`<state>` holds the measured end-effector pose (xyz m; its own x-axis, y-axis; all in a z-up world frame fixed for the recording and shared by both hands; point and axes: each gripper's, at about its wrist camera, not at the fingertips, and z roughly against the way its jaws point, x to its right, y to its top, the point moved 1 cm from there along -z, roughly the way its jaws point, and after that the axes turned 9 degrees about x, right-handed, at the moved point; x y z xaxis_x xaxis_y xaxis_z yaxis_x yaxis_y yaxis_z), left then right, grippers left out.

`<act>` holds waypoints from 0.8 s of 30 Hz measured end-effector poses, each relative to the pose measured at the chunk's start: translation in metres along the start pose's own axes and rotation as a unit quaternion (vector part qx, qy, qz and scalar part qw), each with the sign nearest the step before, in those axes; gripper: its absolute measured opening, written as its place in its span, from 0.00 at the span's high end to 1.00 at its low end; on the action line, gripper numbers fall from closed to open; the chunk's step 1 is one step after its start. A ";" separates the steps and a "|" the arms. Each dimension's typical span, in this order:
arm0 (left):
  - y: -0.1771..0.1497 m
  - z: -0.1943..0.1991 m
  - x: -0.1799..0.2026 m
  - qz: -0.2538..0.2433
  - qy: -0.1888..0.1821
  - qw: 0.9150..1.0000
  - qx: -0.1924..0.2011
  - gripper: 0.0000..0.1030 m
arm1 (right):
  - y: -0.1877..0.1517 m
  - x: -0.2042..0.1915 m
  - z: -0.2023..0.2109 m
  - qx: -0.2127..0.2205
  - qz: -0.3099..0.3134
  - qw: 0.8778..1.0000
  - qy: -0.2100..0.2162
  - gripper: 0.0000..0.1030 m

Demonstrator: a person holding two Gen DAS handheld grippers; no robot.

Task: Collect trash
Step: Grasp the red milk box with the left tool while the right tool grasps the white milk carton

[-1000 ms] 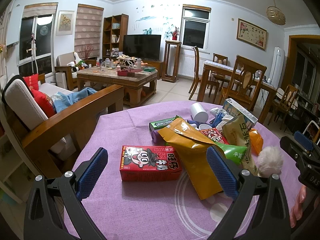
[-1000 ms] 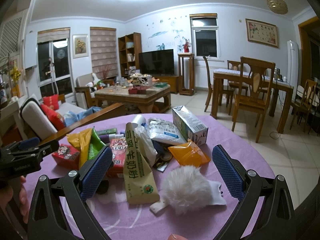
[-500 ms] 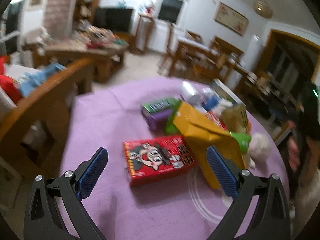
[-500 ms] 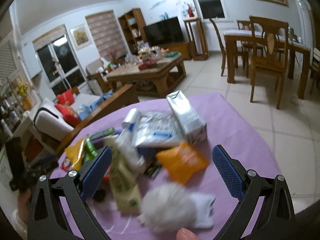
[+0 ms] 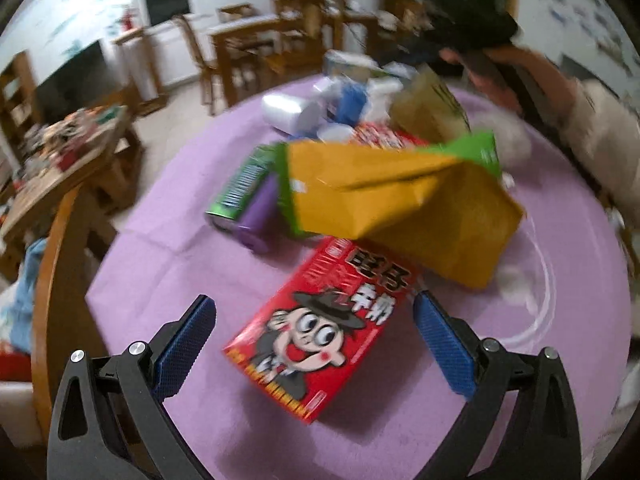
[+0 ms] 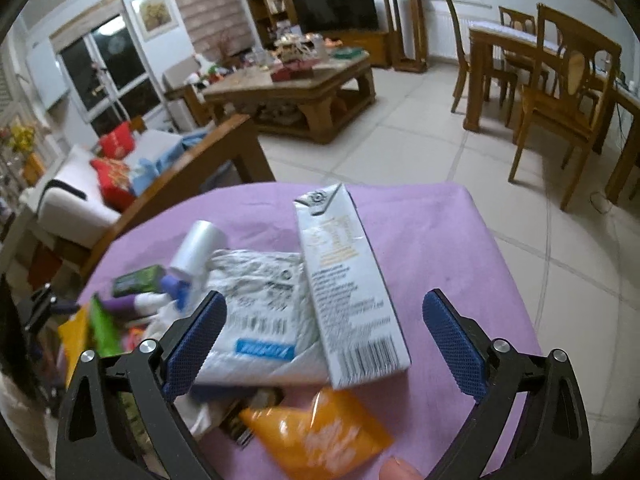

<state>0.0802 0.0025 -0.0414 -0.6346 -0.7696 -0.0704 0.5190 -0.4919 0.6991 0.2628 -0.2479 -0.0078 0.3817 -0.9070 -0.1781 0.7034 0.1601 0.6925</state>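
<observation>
A: What is changed from a second ago?

B: Both tools are brought down and in toward the heap of rubbish on the table (image 5: 168,280). A second ago the far room was taken in level by both cameras; now the purple cloth fills most of each view.

A: And the left tool (image 5: 314,334)?

B: It is held wide, nothing gripped. The red carton (image 5: 320,332) with the cartoon face is now framed between its blue pads, lying flat on the cloth at a slant, its far corner tucked under the yellow bag (image 5: 404,204). (The view is blurred, so contact with the pads cannot be judged; a gap is seen on the left side at least.)

A: The right tool (image 6: 324,348)?

B: Wide as well, and empty. The white drink carton (image 6: 348,296) is lined up between its pads, lying on its side with the barcode end nearest, resting partly on the white plastic pouch (image 6: 256,312). An orange packet (image 6: 320,436) is seen just below it, close to the tool.

A: What is meant by that for the job?

B: Nothing is collected yet; all of the rubbish is left on the table. Two first targets appear to be chosen, one per tool. The red carton is judged the easier grip, being stiff and nearly free. The drink carton may slide on the slick pouch when squeezed.

A: Is a bin or bag seen?

B: None is shown in either view.
</observation>
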 end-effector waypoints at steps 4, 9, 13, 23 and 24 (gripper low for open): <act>0.005 -0.007 0.002 -0.010 -0.017 1.000 -0.009 0.05 | -0.001 0.002 -0.025 -0.030 -0.007 0.999 -0.026 0.41; 0.005 -0.009 -0.007 0.020 -0.016 1.000 -0.010 0.43 | -0.002 0.005 -0.029 -0.022 -0.032 0.999 -0.024 0.52; 0.003 -0.004 -0.011 0.044 0.003 0.999 -0.002 0.53 | -0.012 0.008 -0.018 -0.005 -0.055 0.998 -0.011 0.56; -0.007 0.055 -0.007 0.100 0.043 0.992 0.067 0.53 | -0.031 0.003 0.087 0.085 -0.109 0.989 0.053 0.57; -0.007 0.063 -0.006 0.111 0.046 0.990 0.077 0.53 | -0.039 -0.001 0.101 0.093 -0.114 0.987 0.071 0.57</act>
<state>0.0445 0.0355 -0.0011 -0.4572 -0.8885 0.0377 0.5419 -0.2448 0.8040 0.1743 -0.2930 0.0360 0.3155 -0.8449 -0.4319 0.6641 -0.1286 0.7365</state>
